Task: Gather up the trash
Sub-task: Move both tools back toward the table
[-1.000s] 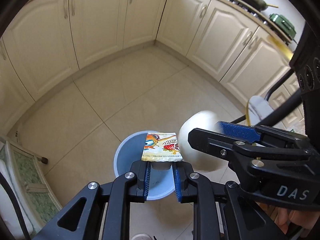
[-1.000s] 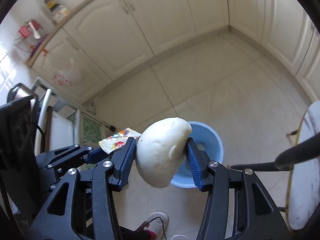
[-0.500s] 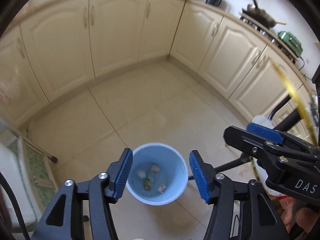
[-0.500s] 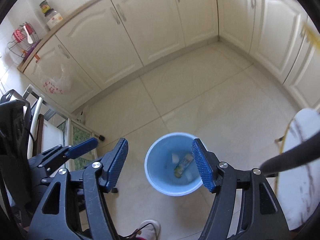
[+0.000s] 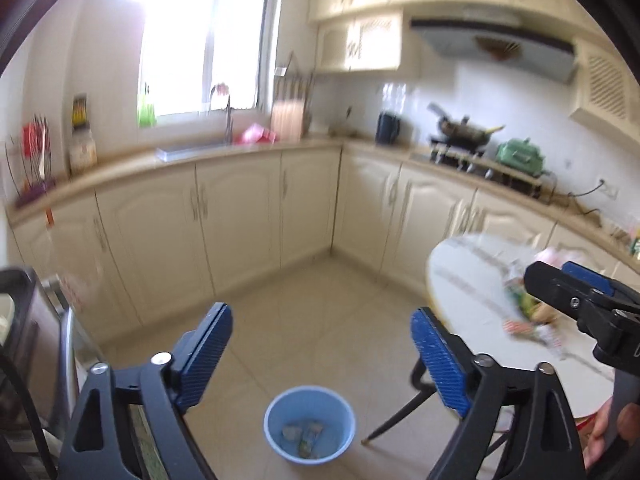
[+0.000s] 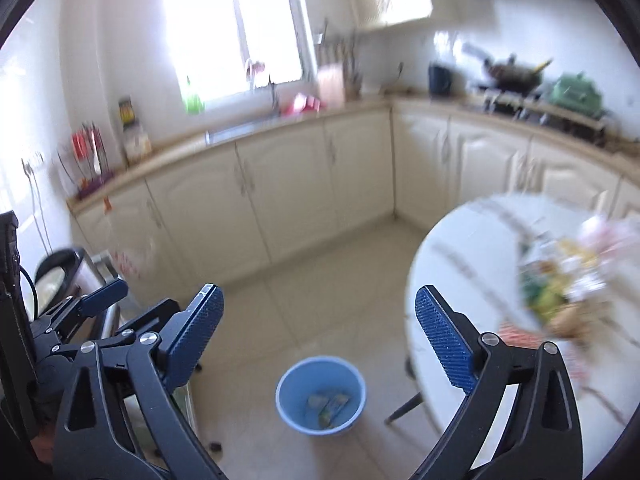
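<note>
Left gripper (image 5: 320, 344): jaws have just been opening and stand spread wide, nothing between the blue pads (image 5: 208, 356); it hangs above the floor, and in its own view the bin shows below the gap between the pads.
Right gripper (image 6: 320, 328): jaws have likewise just been opening and stand wide apart, with nothing in them; in the left wrist view it shows at the right edge, in front of the table.
Counter items at left: a red utensil rack (image 6: 86, 152) and a yellow box (image 6: 134, 132) stand on the worktop under the window, blurred.
Cabinets (image 5: 236, 216): cream doors run along two walls and meet in a corner.
Blue bin (image 5: 309, 428): stands upright on the tiled floor, near a dark table leg (image 5: 396, 412); in it lie a pale lump and a printed wrapper (image 6: 330, 402), side by side on the bottom.
Round table (image 6: 452, 264): white marbled top, right of the bin.
Remaining trash (image 6: 556, 292): a loose heap of green, yellow and pink wrappers on the right part of the table top, too blurred to tell apart.
Stove area: a dark pan (image 5: 466, 130) and a green pot (image 5: 520, 156) on the far right counter.
Person: fingers of a hand (image 5: 608, 432) at the lower right edge of the left wrist view, holding the right gripper's handle.
</note>
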The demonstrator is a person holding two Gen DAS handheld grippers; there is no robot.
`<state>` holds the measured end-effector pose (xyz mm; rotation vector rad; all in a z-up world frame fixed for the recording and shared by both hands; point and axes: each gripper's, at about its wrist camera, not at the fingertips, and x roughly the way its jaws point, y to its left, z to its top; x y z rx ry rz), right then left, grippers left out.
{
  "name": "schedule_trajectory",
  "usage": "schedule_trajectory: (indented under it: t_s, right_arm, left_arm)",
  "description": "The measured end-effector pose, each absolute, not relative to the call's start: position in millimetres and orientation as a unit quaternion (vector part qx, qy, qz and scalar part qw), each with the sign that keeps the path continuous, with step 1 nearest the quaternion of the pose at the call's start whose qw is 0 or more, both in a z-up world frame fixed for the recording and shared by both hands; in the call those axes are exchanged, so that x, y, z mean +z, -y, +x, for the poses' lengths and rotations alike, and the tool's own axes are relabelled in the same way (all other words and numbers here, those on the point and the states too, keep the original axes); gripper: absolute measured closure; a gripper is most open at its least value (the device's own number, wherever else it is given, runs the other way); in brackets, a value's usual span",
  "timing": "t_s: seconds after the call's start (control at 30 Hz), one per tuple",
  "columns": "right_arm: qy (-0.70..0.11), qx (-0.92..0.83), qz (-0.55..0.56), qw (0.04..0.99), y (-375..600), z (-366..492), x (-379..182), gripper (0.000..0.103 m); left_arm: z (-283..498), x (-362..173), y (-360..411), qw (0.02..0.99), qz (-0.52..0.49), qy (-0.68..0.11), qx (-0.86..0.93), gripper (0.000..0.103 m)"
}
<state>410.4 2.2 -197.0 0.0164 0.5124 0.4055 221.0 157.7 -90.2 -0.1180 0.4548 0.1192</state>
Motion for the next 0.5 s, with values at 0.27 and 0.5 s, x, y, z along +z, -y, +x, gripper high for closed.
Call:
schedule_trajectory:
  t_s: [0.27,0.5]
  right_arm:
    - [-0.147,0.157,0.029,0.976,68,301,-119,0.000]
    - [-0.081,0.117,0.023,0.990,108,224,-74,0.000]
  left_arm:
    - [113,-46,-84,0.988,-0.028,-0.142,0.044,0.003]
    - [29,-65,-39,0.995,-0.009,-0.089,0.031,0.001]
